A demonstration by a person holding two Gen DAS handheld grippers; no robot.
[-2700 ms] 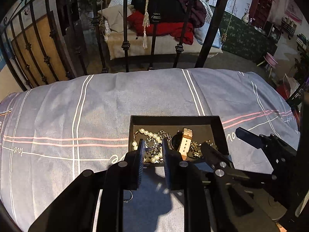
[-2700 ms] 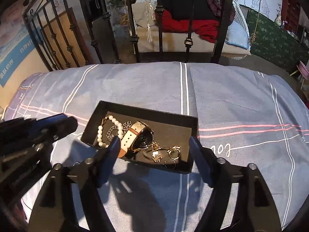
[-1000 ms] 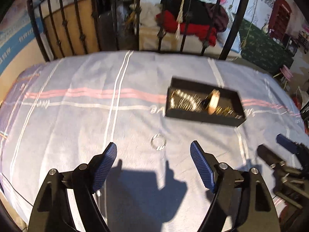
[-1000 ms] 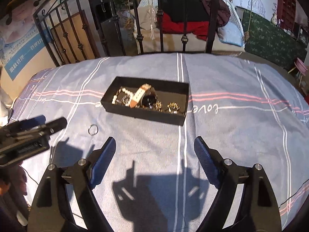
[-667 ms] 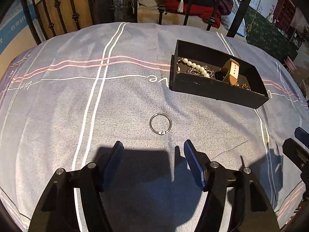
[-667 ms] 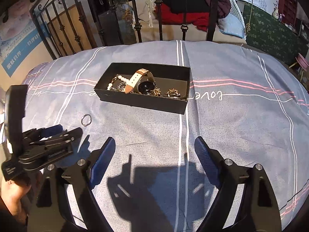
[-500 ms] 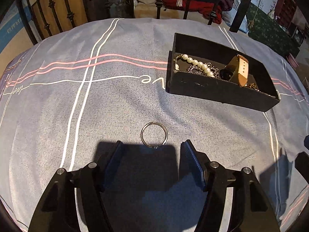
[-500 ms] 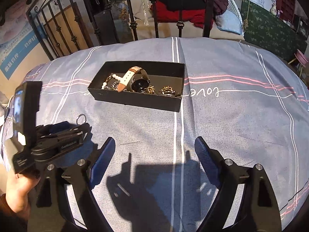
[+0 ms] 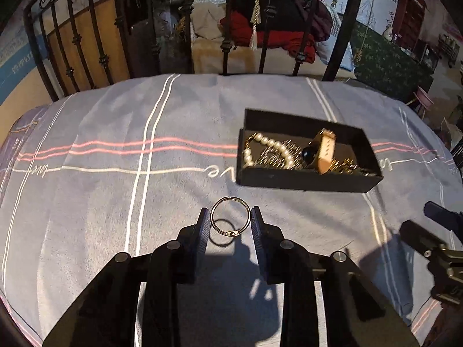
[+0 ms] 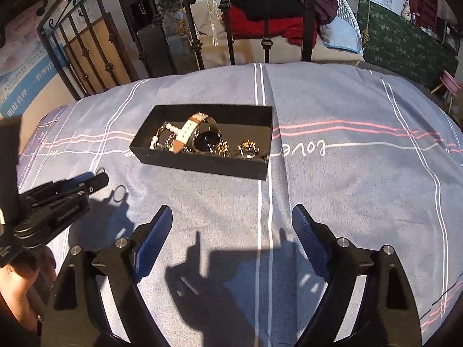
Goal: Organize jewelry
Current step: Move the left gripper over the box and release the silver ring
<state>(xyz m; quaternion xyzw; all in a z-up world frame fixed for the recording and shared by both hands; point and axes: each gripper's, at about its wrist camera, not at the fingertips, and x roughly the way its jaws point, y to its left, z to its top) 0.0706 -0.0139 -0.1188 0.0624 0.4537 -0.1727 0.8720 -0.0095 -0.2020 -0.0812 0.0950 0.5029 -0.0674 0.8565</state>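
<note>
My left gripper [image 9: 230,222] is shut on a thin silver ring [image 9: 230,217] and holds it a little above the blue-grey bedspread; the ring's shadow lies just below it. From the right wrist view the left gripper [image 10: 99,177] is at the left, with the ring's edge at its tips. A black jewelry box [image 9: 306,177] sits ahead and to the right, holding a pearl strand [image 9: 270,144], a tan-strap watch [image 9: 325,150] and gold pieces. The box [image 10: 202,162] also shows in the right wrist view. My right gripper [image 10: 231,231] is open and empty above the bedspread, short of the box.
The striped bedspread [image 9: 115,173] covers the whole work surface. A black iron bed rail [image 9: 225,23] runs along its far edge, with a red blanket [image 9: 272,39] on furniture beyond. My right gripper also shows at the right edge of the left wrist view [image 9: 434,231].
My left gripper has closed its fingers around the silver ring that lay on the bedspread and lifted it slightly. The right gripper has stayed open, nearly still.
</note>
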